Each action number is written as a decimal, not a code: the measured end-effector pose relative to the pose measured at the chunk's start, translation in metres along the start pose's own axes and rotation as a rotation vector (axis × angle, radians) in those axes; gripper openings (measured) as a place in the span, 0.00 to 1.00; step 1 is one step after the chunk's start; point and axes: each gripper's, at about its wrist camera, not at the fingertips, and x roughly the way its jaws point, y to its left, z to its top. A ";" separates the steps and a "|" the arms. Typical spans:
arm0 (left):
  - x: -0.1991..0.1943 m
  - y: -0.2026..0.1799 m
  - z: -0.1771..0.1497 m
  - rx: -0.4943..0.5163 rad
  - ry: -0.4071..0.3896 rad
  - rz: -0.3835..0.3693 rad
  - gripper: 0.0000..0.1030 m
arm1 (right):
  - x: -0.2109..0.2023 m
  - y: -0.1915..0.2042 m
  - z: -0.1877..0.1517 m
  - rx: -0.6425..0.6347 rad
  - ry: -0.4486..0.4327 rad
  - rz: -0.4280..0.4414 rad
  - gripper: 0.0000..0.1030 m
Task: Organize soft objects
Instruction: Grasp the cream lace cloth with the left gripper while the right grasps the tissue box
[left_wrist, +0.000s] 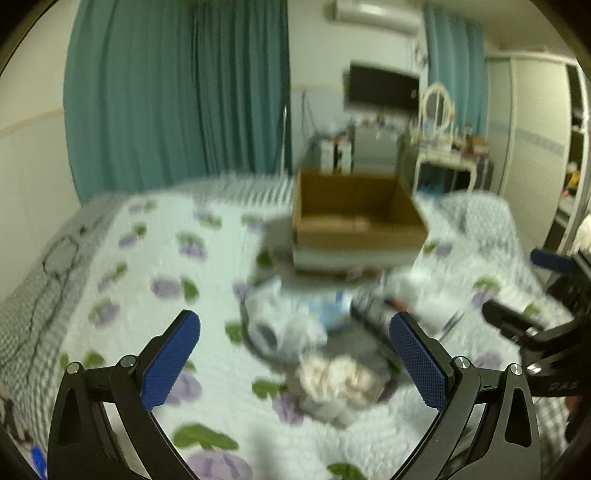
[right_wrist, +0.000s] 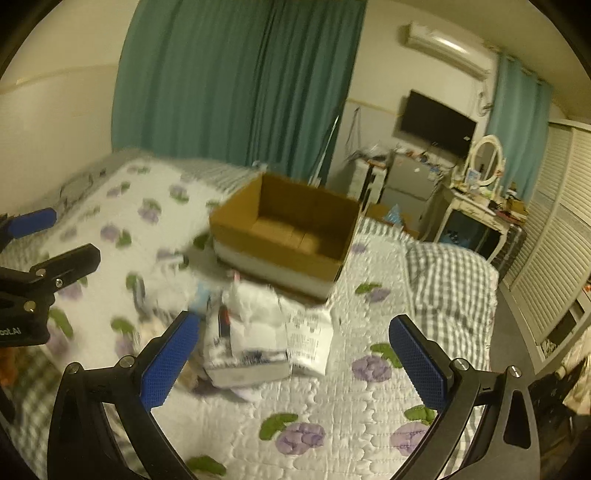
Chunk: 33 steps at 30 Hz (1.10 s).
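A heap of soft packets lies on the flowered quilt (left_wrist: 155, 258): a white plastic-wrapped bundle (left_wrist: 284, 325), a cream fluffy item (left_wrist: 336, 380) and a white printed pack (right_wrist: 251, 350). Behind the heap stands an open cardboard box (left_wrist: 354, 218) (right_wrist: 288, 229), which looks empty. My left gripper (left_wrist: 295, 354) hangs open above the near side of the heap, holding nothing. My right gripper (right_wrist: 295, 354) is open too, over the printed pack, with nothing between its fingers. Both views are blurred.
A grey checked pillow (right_wrist: 450, 280) lies at the bed's right. Teal curtains (left_wrist: 177, 96) hang behind the bed. A dresser with an oval mirror (right_wrist: 484, 166), a wall television (right_wrist: 436, 122) and a white louvred wardrobe (right_wrist: 561, 229) stand at the right.
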 end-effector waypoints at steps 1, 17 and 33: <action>0.008 -0.001 -0.006 -0.002 0.031 0.000 1.00 | 0.005 -0.001 -0.004 -0.005 0.018 0.014 1.00; 0.090 -0.026 -0.044 0.029 0.301 -0.038 0.58 | 0.092 0.013 -0.028 -0.022 0.206 0.219 1.00; 0.065 -0.032 -0.034 0.083 0.243 -0.111 0.15 | 0.091 0.018 -0.033 -0.036 0.205 0.252 0.77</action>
